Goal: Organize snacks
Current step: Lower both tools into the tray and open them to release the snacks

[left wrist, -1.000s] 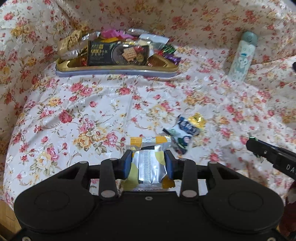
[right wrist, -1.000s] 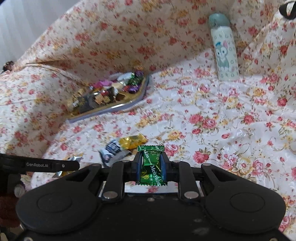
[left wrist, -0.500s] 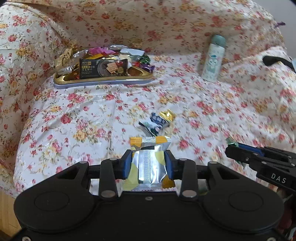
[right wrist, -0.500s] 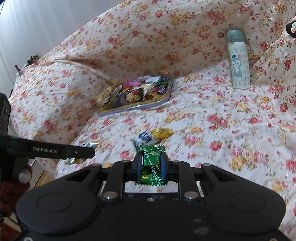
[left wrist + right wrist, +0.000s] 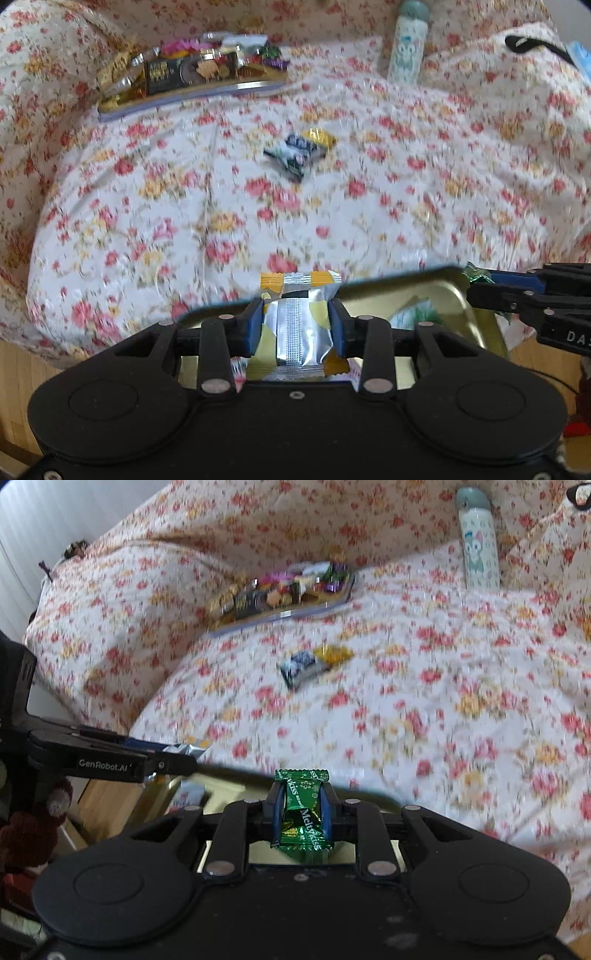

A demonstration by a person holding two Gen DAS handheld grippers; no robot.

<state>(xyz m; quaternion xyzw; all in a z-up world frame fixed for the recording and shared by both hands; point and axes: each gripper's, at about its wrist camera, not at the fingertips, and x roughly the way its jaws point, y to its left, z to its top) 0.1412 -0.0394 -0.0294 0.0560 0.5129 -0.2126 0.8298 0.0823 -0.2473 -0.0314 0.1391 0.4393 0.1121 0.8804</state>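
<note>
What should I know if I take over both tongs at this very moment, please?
Left tongs: shut on a silver-yellow snack packet.
Right tongs: shut on a green Meltykiss candy.
Both hover over the near gold tray, which already holds a packet.
Far tray on the floral cover is piled with snacks.
Left to do: release both, then fetch the dark blue packet and gold candy lying mid-cover.

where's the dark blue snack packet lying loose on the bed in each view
Left wrist: the dark blue snack packet lies upper centre, just left of a gold-wrapped candy.
Right wrist: the packet sits centre, slightly above the middle, the gold candy to its right.
Shared landmark: the cartoon-print bottle, upper right in both.
</note>
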